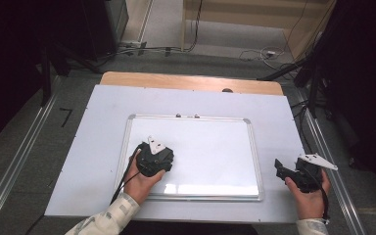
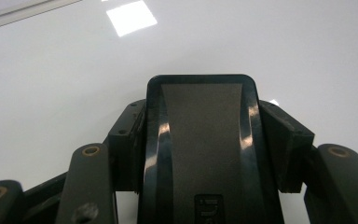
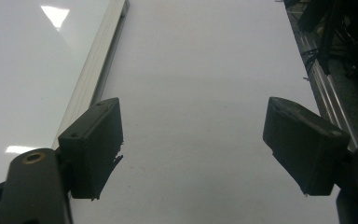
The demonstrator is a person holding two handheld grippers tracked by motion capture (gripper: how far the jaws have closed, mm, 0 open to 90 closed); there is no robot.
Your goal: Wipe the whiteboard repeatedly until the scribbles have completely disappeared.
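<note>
from the high view, my left hand-held gripper sits over the whiteboard, near the board's left edge and toward its near side, with my left hand wrapped around it from below. the whiteboard lies flat in the middle of the bench, on the white sheet that covers most of it. my right hand-held gripper rests off the board, on the white sheet near the bench's right edge and close to its near right corner, held by my right hand. its grey three-cornered plate points toward the right edge.

in the left gripper view, my left hand-held gripper is clenched on a black eraser. the eraser is a flat black block with a matte grey face and glossy rounded edges, and both jaws press on its long sides. the eraser's far end lies against the white surface of the whiteboard, which carries a bright square reflection near the top.

in the right gripper view, my right hand-held gripper is released, its two jaws standing wide apart with nothing between them. below them is the plain white bench cover. the aluminium frame of the whiteboard runs just beside the left jaw, and the bench's metal rail runs along the right.
</note>
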